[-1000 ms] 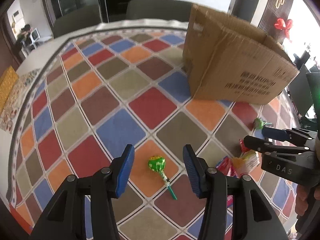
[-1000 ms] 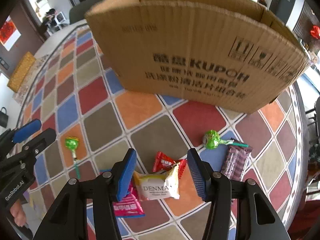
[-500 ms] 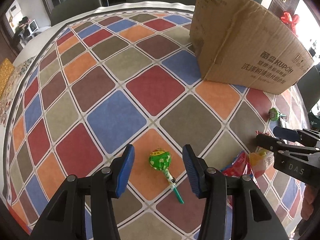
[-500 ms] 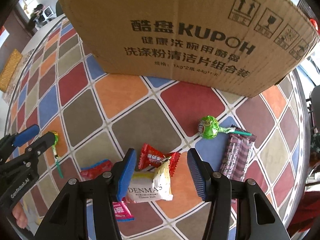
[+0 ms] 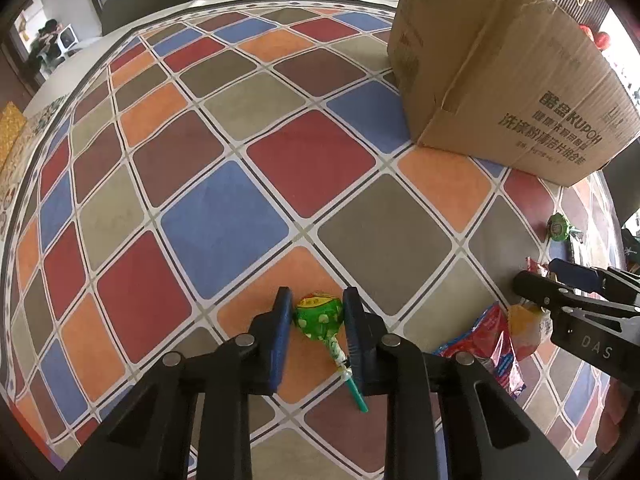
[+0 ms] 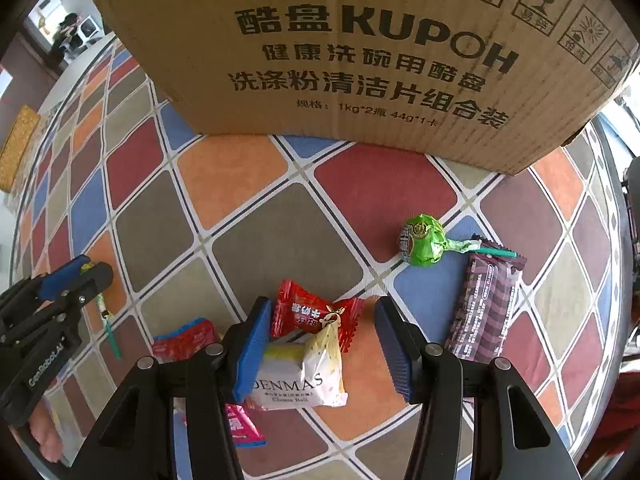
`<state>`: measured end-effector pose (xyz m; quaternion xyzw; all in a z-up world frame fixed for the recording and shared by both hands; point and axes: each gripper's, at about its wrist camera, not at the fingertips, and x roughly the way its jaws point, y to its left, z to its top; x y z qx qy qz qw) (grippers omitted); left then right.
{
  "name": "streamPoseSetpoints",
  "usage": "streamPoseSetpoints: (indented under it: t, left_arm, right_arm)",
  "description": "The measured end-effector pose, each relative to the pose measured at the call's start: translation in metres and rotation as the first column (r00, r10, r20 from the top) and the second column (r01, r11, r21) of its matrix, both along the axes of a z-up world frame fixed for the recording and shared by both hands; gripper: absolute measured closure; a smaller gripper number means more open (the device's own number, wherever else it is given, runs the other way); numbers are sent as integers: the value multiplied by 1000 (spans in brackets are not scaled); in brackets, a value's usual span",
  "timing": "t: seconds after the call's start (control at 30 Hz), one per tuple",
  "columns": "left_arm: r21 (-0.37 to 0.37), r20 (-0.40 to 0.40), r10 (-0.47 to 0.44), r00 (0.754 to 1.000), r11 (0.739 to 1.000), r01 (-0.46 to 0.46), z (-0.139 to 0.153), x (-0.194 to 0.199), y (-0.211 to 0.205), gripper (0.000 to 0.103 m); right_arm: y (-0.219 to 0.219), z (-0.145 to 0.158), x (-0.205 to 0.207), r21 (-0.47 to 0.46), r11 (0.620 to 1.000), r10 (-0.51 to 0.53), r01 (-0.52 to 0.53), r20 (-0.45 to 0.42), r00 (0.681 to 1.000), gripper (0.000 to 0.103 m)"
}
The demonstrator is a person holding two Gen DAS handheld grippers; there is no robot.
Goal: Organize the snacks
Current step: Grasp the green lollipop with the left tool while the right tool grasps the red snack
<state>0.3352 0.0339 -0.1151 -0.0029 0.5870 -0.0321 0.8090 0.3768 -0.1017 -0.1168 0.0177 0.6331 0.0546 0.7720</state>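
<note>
Snacks lie on a checkered tablecloth [image 5: 224,216] before a cardboard box [image 6: 360,56]. Left gripper [image 5: 316,320], spread a second ago, has dropped and is closing, pads flanking a green lollipop [image 5: 319,316]; contact unclear. Right gripper [image 6: 320,344], lower than before, hangs equally spread over a white DENMAS packet [image 6: 304,380] and red candy [image 6: 308,312]. Its finger hides part of the packet.
</note>
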Motion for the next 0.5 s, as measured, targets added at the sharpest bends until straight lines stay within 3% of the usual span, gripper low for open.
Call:
streamPoseSetpoints:
  t: [0.27,0.5]
  left_arm:
    - [-7,14,-21,1000,1000,21,6,-4,-5,77]
    - [-21,53,-37,998,999,38,24,-7,-13,77]
  right_arm:
    - [-4,3,-3,0,1000,17,-17,26,1000,80]
    - [-13,8,-5,39,999,7,-9,37,999,80]
